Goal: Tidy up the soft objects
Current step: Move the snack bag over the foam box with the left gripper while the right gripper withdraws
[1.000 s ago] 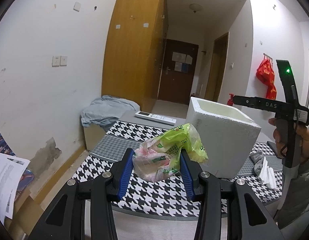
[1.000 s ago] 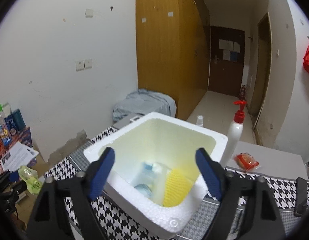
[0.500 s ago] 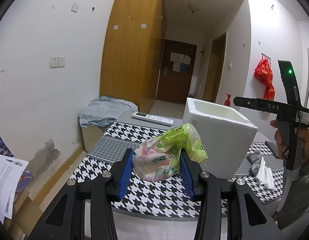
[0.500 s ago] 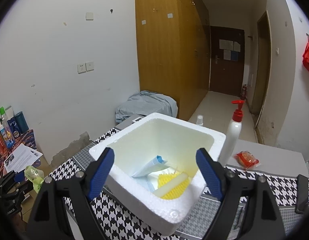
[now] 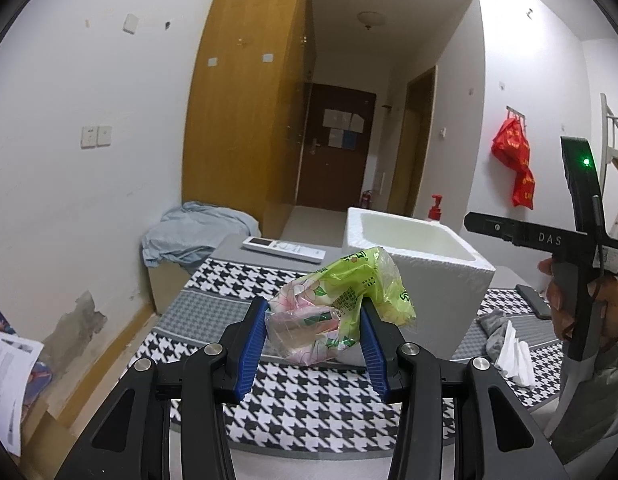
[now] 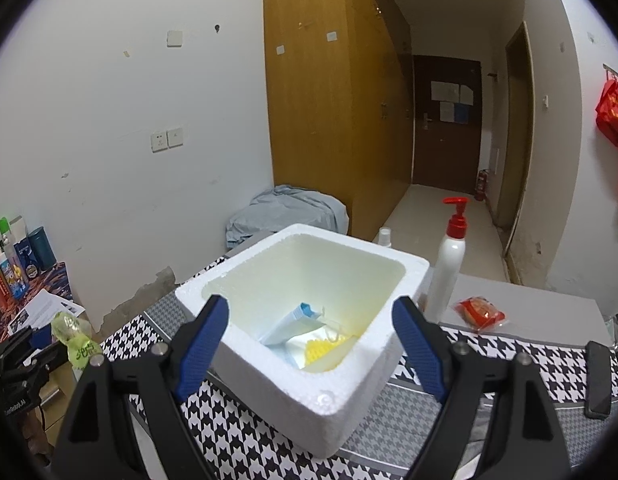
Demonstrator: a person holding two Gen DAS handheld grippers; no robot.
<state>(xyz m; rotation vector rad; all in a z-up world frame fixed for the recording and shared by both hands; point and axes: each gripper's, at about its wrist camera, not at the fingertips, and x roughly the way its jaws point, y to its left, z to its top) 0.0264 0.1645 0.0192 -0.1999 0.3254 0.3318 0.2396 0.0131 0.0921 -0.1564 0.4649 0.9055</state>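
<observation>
White box (image 6: 329,396) (houndstooth cloth (image 6: 245,440) beneath).

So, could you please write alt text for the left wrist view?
The left gripper pinches a crumpled green and pink plastic packet above a houndstooth mat, beside an open white foam box. At right, a hand holds the other gripper.

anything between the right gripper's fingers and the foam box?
Nothing. In the right wrist view, the open right gripper hovers over the foam box with only air between.
</observation>
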